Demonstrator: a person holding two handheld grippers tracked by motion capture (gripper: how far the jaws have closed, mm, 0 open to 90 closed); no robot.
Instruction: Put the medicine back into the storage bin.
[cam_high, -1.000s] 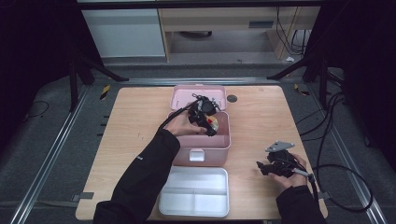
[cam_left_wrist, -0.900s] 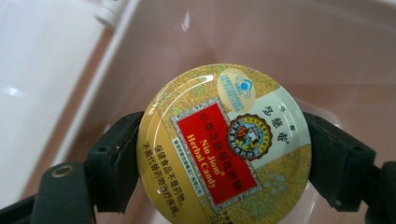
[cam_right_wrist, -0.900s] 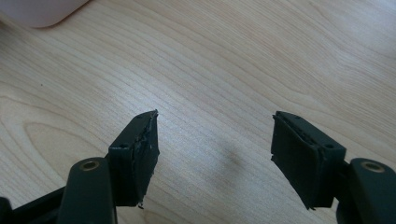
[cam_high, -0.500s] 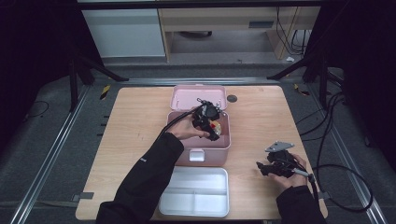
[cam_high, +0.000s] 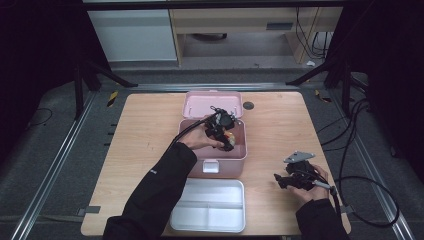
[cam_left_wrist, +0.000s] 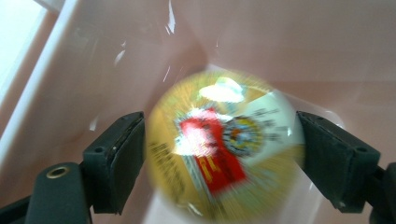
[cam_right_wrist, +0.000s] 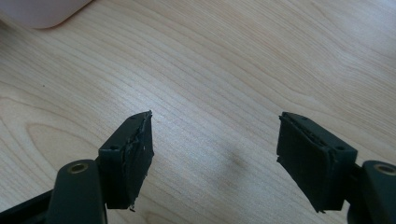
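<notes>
Inside the pink box (cam_left_wrist: 84, 70), yellow ball (cam_left_wrist: 224, 149) between the left gripper's (cam_left_wrist: 219, 163) clamping fingers (cam_left_wrist: 119, 163).

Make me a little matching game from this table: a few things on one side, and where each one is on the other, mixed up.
Things:
1. yellow ball
2. white tray
3. right gripper
4. pink lid

Places:
a. over bare wood, nothing between its jaws
b. inside the pink box
c. at the table's near edge
d. behind the box, standing open

Pairs: 1-b, 2-c, 3-a, 4-d
</notes>
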